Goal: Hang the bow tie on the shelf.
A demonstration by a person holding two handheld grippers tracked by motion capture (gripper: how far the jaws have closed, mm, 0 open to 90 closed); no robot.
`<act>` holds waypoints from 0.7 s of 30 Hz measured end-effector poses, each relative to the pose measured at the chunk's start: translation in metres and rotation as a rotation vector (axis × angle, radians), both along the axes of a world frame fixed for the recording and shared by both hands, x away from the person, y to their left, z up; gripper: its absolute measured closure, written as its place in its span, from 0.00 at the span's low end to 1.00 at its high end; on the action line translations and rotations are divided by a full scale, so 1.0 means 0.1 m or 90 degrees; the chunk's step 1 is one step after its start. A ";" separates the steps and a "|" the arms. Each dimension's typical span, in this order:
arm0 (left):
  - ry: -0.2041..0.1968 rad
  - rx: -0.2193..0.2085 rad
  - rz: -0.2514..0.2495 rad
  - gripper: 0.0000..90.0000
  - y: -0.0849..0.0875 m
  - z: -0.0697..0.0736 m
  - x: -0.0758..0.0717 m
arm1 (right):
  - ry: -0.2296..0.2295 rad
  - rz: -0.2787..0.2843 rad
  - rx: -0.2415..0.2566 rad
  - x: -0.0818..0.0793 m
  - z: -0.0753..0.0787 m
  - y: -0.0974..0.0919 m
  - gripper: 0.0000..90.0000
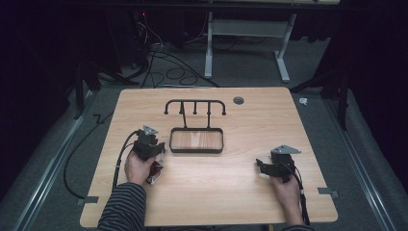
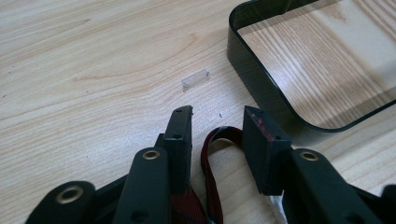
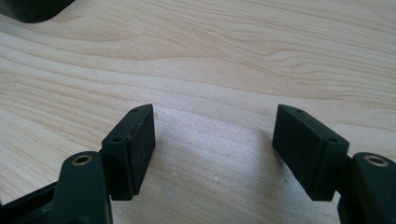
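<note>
A dark red strap (image 2: 208, 161) lies looped on the wooden table (image 1: 216, 187), part of a small red and white item (image 1: 156, 172) by the person's left hand. My left gripper (image 2: 218, 115) points down over it, jaws about half apart, with the loop between the pads and not visibly pinched. In the high view this left gripper (image 1: 154, 158) sits just left of the black tray (image 1: 197, 151). My right gripper (image 3: 215, 122) stands open with nothing between its fingers, over bare wood; in the high view this right gripper (image 1: 263, 166) is at the table's right front.
The black tray (image 2: 261, 91) has a wood-grain floor and carries a black rack with hooks (image 1: 195, 103) at its back. A small clear scrap (image 2: 194, 79) lies on the table ahead of the left jaws. A round grey grommet (image 1: 238, 100) sits near the far edge.
</note>
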State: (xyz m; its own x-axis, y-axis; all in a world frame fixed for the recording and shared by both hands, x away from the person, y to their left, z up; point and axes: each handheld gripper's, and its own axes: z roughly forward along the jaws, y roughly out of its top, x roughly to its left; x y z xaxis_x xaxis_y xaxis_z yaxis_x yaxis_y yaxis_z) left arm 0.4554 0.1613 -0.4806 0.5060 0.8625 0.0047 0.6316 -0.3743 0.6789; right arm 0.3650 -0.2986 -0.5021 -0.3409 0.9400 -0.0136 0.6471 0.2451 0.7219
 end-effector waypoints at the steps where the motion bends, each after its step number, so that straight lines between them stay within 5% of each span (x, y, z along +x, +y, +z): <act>1: -0.001 -0.002 0.000 0.71 0.00 -0.01 0.00 | 0.000 0.000 0.000 0.00 0.00 0.00 0.35; 9: 0.011 -0.012 -0.002 0.75 -0.02 -0.08 0.06 | 0.000 0.000 0.000 0.00 0.00 0.00 0.35; 17: 0.026 -0.018 -0.005 0.98 0.00 -0.12 0.09 | 0.000 0.000 0.000 0.00 0.00 0.00 0.35; 21: 0.032 -0.026 -0.005 0.99 0.02 -0.10 0.08 | 0.000 -0.001 0.001 0.00 0.00 0.00 0.35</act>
State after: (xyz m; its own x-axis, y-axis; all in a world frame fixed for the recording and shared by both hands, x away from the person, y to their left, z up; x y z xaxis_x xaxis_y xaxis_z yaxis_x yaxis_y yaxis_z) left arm 0.4633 0.1636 -0.4909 0.5117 0.8574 -0.0555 0.6625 -0.3526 0.6609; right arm 0.3649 -0.2985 -0.5021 -0.3399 0.9404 -0.0126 0.6478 0.2437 0.7218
